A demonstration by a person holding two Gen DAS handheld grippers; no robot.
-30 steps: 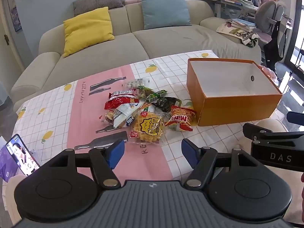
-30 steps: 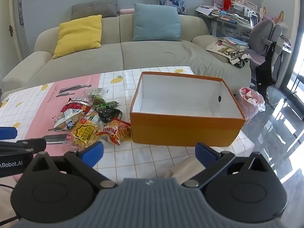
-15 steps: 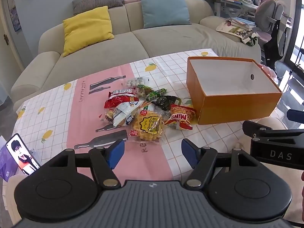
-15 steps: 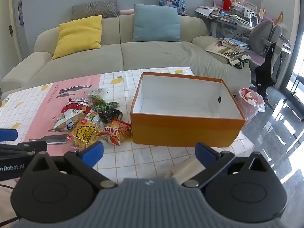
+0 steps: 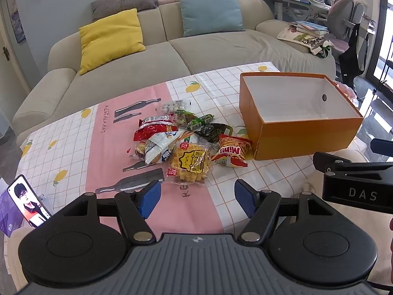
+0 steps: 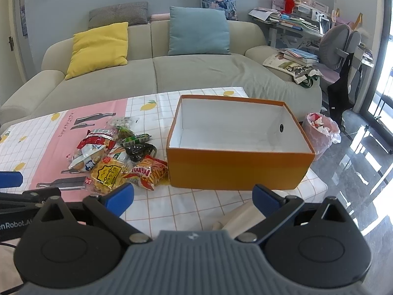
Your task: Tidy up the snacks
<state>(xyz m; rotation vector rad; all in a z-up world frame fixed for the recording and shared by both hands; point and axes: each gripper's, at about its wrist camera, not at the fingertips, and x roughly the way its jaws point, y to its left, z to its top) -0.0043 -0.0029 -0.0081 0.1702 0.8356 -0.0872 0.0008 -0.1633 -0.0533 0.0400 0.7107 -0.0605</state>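
Note:
A pile of snack packets lies mid-table: a yellow waffle pack (image 5: 190, 163) (image 6: 108, 173), a red and orange Mimi bag (image 5: 231, 153) (image 6: 148, 172), a white and blue bag (image 5: 159, 148), a red bag (image 5: 152, 129), green and dark packets (image 5: 203, 123). An empty orange box (image 5: 304, 135) (image 6: 235, 169) with a white inside stands right of the pile. My left gripper (image 5: 197, 198) hovers open near the table's front edge, short of the waffle pack. My right gripper (image 6: 192, 198) stands open before the box's front wall, nothing between its pads.
The tablecloth (image 5: 73, 152) is pink and white check. A phone (image 5: 28, 200) with a lit screen leans at the front left corner. A sofa (image 6: 196, 73) runs behind the table. A lined waste bin (image 6: 321, 130) stands on the floor right of the box.

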